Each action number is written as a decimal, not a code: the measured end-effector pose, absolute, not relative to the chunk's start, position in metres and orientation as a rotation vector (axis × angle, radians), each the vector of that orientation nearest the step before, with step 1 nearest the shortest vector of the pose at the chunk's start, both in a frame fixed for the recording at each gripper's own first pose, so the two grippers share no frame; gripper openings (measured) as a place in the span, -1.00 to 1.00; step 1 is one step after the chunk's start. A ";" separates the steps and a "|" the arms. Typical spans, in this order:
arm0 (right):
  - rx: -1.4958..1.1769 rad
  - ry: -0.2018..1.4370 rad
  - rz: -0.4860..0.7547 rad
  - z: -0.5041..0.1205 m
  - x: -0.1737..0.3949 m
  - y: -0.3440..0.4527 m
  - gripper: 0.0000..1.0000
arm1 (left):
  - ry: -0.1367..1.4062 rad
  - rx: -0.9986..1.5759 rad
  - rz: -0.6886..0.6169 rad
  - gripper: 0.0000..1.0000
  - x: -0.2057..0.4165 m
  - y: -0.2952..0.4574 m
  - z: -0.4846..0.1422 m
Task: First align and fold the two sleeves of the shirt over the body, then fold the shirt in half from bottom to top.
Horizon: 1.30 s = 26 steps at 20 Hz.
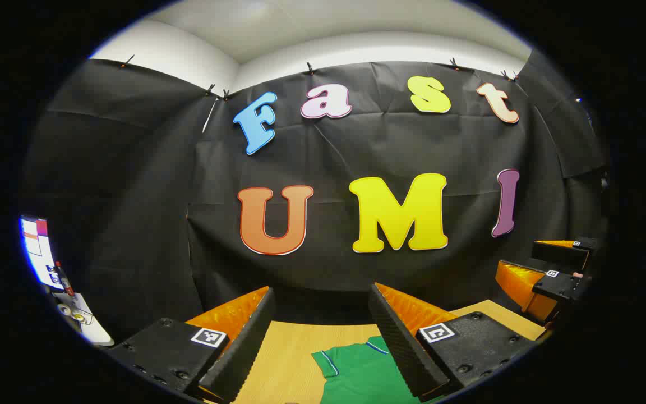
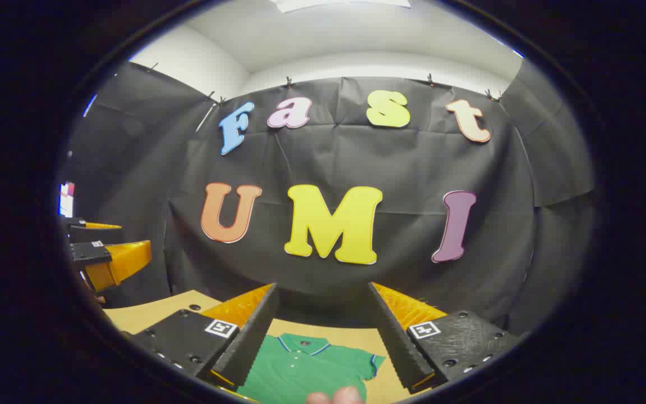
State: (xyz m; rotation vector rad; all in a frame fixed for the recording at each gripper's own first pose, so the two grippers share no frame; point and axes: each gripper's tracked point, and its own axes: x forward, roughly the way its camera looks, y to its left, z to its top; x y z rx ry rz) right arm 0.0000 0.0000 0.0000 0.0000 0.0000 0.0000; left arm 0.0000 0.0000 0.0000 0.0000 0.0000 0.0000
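The shirt (image 2: pixel 306 365) lies flat on the worktop (image 1: pixel 289 348) below both tongs, left (image 1: pixel 317 336) and right (image 2: pixel 323 336) (each spread wide, gripping nothing), collar toward the wall.

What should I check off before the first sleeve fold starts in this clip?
1. Left gripper open and empty: ok.
2. Right gripper open and empty: ok.
3. Green shirt lying on the wooden table, collar up: ok.
4. Sleeves spread out, not yet folded: ok for the two sleeves that show, one in each view.
5. Shirt hem flat: cannot tell, it is cut off below.
6. Fingertip at the shirt's near edge: not ok, clear it first.
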 end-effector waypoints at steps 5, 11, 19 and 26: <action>0.011 -0.006 0.010 0.011 0.004 -0.003 0.90 | 0.005 0.007 0.011 1.00 -0.003 -0.005 0.004; 0.040 0.001 0.033 0.015 0.013 0.000 0.90 | -0.009 0.008 0.058 1.00 -0.005 0.002 0.012; 0.046 0.008 0.048 0.015 0.037 -0.002 0.90 | -0.007 0.016 0.124 1.00 -0.006 0.021 0.017; 0.056 0.035 0.052 0.008 0.039 -0.006 0.90 | -0.014 0.010 0.119 1.00 -0.001 0.016 0.020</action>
